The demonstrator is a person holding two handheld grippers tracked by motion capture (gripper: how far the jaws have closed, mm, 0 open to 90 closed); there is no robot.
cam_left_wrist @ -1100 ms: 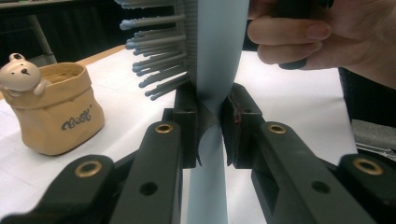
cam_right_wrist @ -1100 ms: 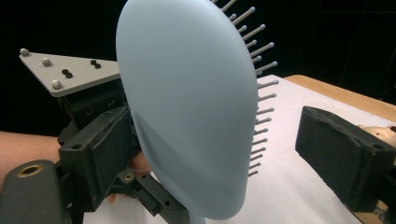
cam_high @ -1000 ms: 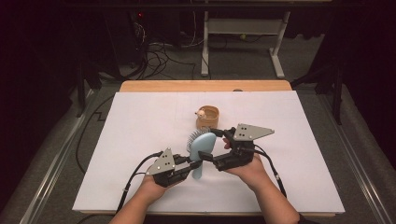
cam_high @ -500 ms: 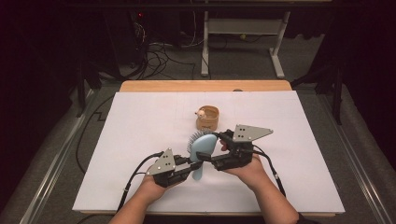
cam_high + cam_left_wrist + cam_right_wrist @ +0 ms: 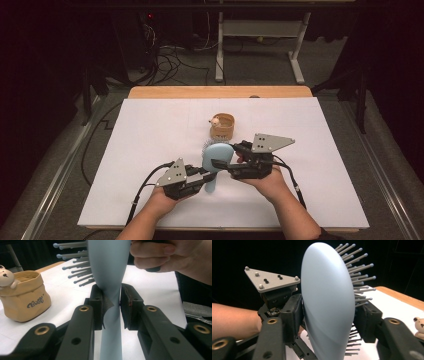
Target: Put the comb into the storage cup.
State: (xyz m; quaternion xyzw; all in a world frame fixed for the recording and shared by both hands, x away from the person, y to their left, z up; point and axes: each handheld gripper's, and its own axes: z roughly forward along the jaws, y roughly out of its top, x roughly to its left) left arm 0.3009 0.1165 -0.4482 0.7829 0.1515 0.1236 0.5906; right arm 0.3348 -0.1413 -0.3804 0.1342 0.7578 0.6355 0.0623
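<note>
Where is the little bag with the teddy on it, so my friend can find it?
Start at the big white sheet covering the table. Near its middle, just beyond the blue hairbrush, stands a small tan pouch. A tiny cream bear peeks over its rim, and nothing else there is tan.

Cut off in the left gripper view: the head of the pale blue hairbrush (image 5: 110, 270) by the top edge, its handle end by the bottom edge, and the other hand (image 5: 172, 258) by the upper right corner. In the right gripper view, lost at the bottom edge the brush's lower part, and halved by the right edge the small bear figure (image 5: 419, 327). Too small to read in the high view: the lettering on the tan pouch (image 5: 222, 127), and hidden under the brush head the bristles.
</note>
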